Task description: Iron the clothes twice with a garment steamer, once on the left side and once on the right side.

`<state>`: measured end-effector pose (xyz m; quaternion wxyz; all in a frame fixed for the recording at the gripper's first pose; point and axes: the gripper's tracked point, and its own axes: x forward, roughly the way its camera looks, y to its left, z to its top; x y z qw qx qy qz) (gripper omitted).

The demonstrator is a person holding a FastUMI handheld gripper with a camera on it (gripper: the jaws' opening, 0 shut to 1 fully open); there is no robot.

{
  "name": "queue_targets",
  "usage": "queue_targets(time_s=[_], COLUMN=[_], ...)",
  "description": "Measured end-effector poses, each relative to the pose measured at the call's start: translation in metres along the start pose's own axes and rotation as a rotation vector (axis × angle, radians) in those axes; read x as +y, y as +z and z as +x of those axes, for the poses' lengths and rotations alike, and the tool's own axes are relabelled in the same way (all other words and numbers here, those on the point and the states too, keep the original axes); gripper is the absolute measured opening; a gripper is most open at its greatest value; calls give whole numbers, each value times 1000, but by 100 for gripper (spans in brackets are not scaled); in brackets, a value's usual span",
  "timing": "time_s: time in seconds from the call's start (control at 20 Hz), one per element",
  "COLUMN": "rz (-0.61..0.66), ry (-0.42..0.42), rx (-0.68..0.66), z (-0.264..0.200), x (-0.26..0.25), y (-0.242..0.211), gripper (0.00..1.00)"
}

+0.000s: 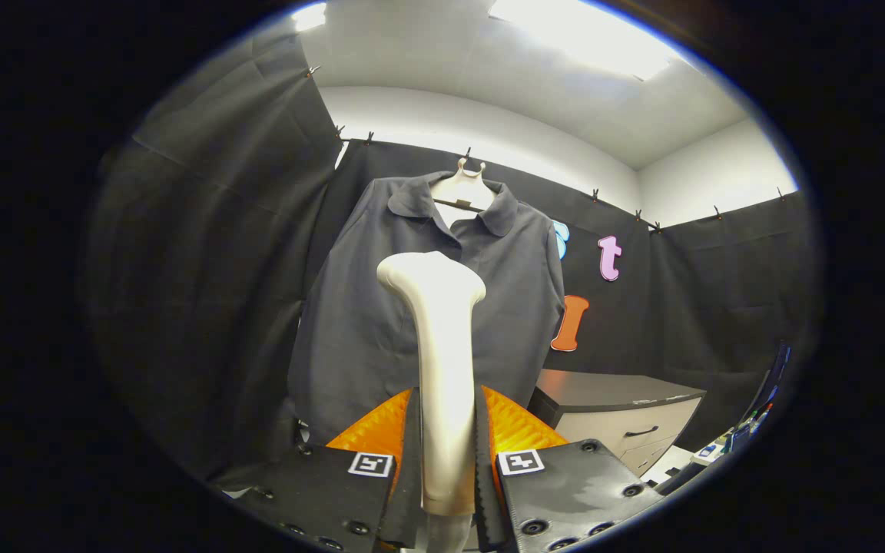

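Observation:
A white garment steamer stands upright between my fingers, its handle pinched on both sides and its flared head rising above them. My gripper is shut on that handle. Beyond the steamer hangs a dark grey collared shirt on a white hanger, clipped to the black cloth wall. The steamer's head sits in front of the shirt's chest, near the middle placket; whether it touches the fabric I cannot tell. The shirt's hem is hidden behind my fingers.
A low cabinet with a dark top and a light drawer stands to the right of the shirt, below the cloth wall. Small items and a screen edge lie further right. Black cloth hangs close on the left side.

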<state>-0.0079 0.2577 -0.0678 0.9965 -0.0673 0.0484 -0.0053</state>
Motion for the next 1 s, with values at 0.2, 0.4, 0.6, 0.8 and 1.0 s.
queue_targets(time_s=[0.2,0.4,0.6,0.8,1.0], rz=[16,35,33,33,34], ry=[-28,-44,-57,-70,-75], rx=[-32,-60,-73,-83,-79], z=[-7,-12,-16,-19,-19], x=[-10,-16,-18,-21,-23], y=[14,23,25,27,25], gripper=[36,36,36,36,36])
